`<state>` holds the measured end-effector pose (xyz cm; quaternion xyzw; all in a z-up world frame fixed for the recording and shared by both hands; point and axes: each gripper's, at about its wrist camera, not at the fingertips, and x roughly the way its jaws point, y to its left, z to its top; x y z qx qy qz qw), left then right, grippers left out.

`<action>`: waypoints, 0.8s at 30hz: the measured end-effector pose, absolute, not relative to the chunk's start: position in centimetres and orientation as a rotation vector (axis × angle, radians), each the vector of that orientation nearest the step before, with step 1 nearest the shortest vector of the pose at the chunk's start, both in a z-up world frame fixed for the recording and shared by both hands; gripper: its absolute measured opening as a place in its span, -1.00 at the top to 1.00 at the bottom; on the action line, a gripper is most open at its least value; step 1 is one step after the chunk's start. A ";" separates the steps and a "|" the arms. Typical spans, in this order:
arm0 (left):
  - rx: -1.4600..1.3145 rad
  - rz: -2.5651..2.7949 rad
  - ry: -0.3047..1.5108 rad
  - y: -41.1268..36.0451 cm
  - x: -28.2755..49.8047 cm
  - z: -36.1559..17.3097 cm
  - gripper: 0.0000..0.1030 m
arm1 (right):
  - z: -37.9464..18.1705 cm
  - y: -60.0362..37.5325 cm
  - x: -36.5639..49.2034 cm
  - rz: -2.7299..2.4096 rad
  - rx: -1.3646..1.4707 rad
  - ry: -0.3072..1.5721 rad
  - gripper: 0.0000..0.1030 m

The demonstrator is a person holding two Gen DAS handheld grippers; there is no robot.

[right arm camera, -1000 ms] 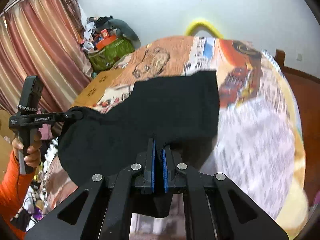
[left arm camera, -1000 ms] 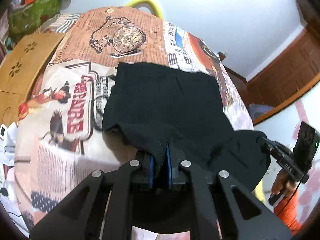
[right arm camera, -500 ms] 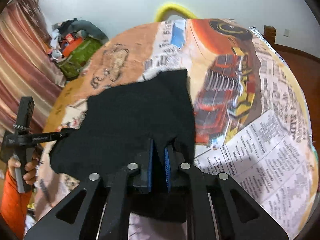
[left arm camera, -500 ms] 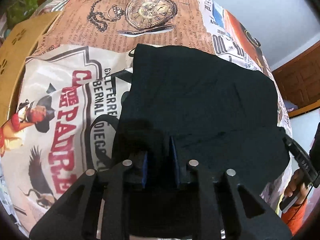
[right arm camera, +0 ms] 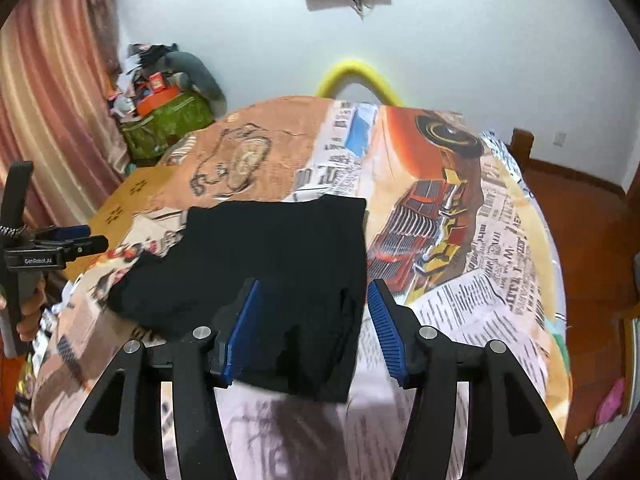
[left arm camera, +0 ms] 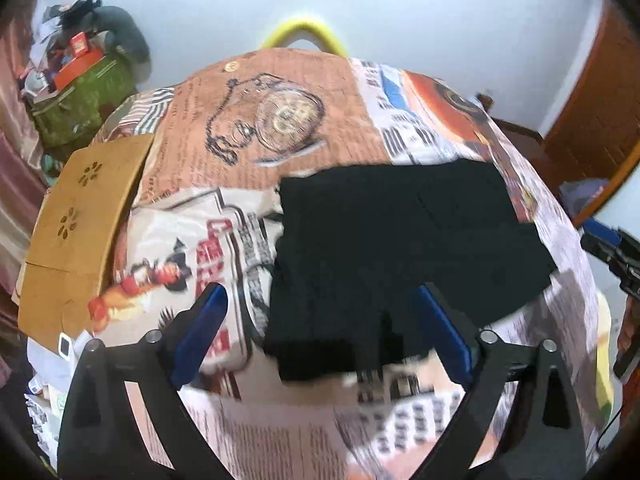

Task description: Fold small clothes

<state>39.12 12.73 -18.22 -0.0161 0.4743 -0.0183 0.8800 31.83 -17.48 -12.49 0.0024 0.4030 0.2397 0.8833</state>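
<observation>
Black garment (left arm camera: 400,248) no longer pinched by either tool: clamped between shut blue pads in the earlier frames, now lying loose and folded on the printed bedspread (left arm camera: 280,140), filling the centre of both views. Left tool (left arm camera: 332,332) low in its frame, jaws opening and already spread wide, blue pads (left arm camera: 200,332) standing clear on either side of the cloth's near edge, gripping nothing. Right tool (right arm camera: 316,332) at lower centre of its frame, jaws opening too, about half spread, near corner of the garment lying between the pads (right arm camera: 244,332) but not pressed. Both tools angled steeply downward over the bed, seen from above and behind the fingers. In the right wrist view, left tool also visible at the left edge, held in a hand (right arm camera: 28,312) wrapped round the grip, orange sleeve below; "GenRobot.AI" readable on its black body. In the left wrist view, right tool partly visible at the right edge (left arm camera: 612,248). Bedspread printed with newsprint columns, a pocket watch on a chain, a red truck and large red lettering, blurred and unreadable now. Cardboard box (left arm camera: 80,220) at left, beside the bed.
</observation>
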 end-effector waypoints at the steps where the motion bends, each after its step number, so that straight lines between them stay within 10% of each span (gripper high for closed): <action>1: -0.020 -0.043 0.994 12.4 38.7 -18.7 -0.86 | -12.5 -17.4 31.1 0.509 -0.011 0.839 0.00; 12: 0.123 0.043 1.127 10.8 38.5 -26.3 -0.87 | -18.6 -15.4 30.0 0.544 -0.082 0.975 0.00; 24: 0.165 0.135 1.035 12.5 49.2 -21.9 -0.87 | -17.6 -13.1 39.4 0.500 -0.180 0.951 0.00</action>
